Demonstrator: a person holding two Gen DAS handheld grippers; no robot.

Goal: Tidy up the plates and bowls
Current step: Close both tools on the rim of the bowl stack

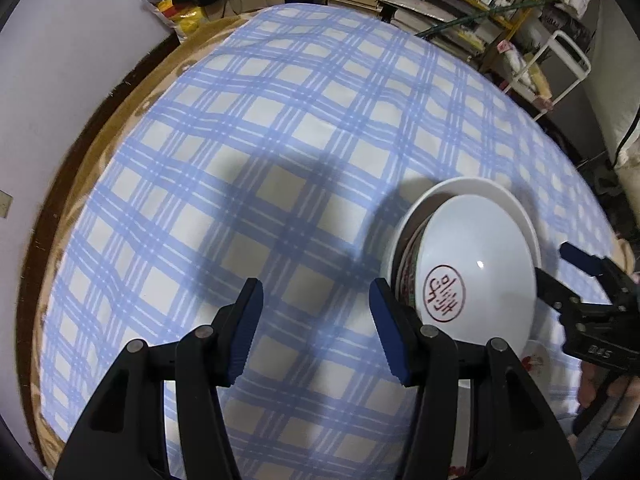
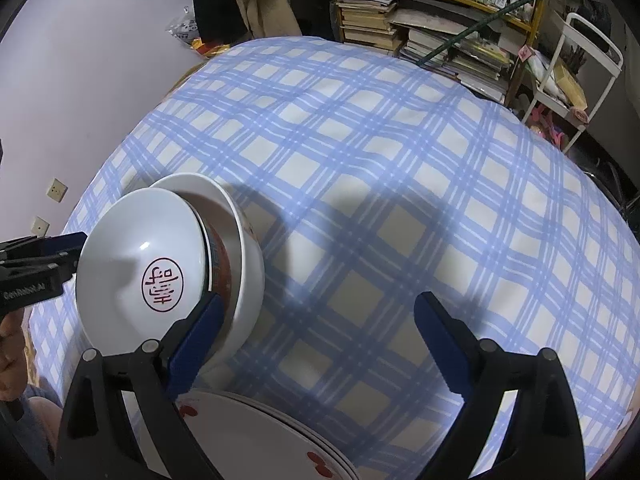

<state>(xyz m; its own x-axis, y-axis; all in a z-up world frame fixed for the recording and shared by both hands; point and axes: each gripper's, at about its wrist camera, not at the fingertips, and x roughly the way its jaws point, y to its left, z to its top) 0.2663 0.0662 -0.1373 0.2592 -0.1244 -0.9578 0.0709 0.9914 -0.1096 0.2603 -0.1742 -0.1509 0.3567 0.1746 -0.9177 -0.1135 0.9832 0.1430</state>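
A stack of nested bowls stands on the plaid tablecloth (image 1: 280, 152). On top is a white bowl with a red seal mark (image 1: 480, 260) (image 2: 140, 248). It rests in a patterned bowl (image 2: 220, 268), which sits inside a larger white bowl (image 1: 472, 186) (image 2: 250, 280). My left gripper (image 1: 316, 332) is open over bare cloth, its right finger (image 1: 388, 328) close against the stack's left side. My right gripper (image 2: 320, 340) is wide open with nothing between its fingers; its left finger (image 2: 200, 340) is at the stack's near side. White plates with red marks (image 2: 260, 432) (image 1: 534, 354) lie stacked beneath it.
The table's wooden rim (image 1: 92, 168) borders a pale wall on the left. Shelves of books (image 2: 372, 16) and a white cart (image 2: 572, 76) stand behind the table. A hand (image 1: 592, 388) holds the right gripper (image 1: 560, 268); the left gripper (image 2: 64, 250) shows beside the bowls.
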